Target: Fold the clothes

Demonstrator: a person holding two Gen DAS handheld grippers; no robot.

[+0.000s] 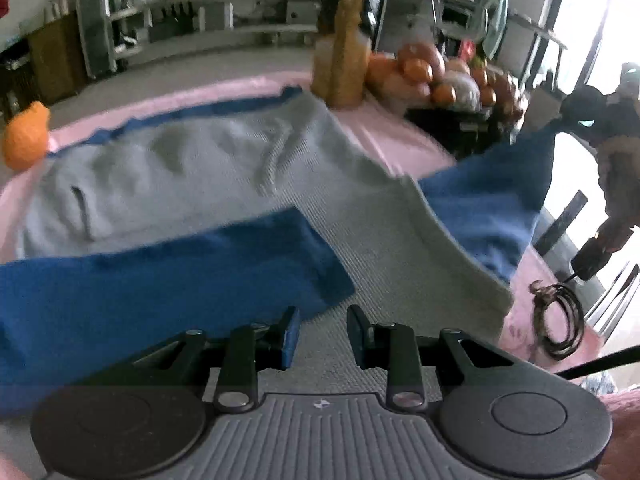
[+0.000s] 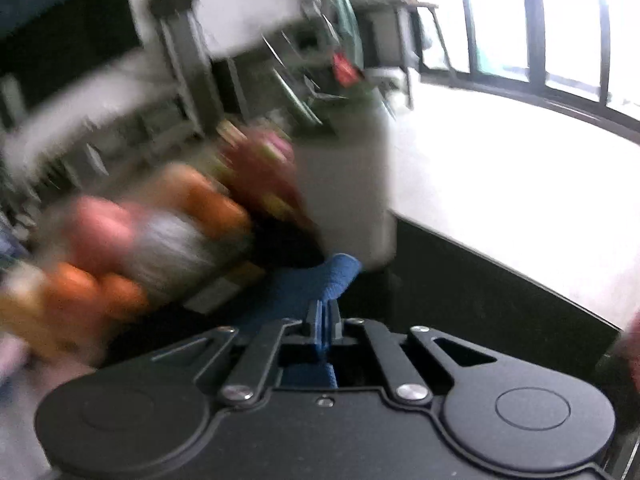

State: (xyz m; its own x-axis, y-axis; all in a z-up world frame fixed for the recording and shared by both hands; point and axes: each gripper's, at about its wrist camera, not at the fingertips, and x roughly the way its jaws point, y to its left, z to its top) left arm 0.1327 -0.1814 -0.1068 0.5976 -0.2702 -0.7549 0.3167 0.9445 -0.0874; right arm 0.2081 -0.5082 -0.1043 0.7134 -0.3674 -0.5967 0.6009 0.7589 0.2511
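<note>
A grey sweater with blue sleeves lies spread on a pink cloth-covered table. One blue sleeve lies folded across the grey body, near my left gripper, which is open and empty just above the sweater's hem. The other blue sleeve is lifted off the table at the right, pulled up by my right gripper. In the blurred right wrist view my right gripper is shut on the blue sleeve cuff.
A bowl of oranges and other fruit and a tall yellow jar stand at the table's far side. An orange object sits at the left. A coiled black cable lies at the right edge. Bright windows are behind.
</note>
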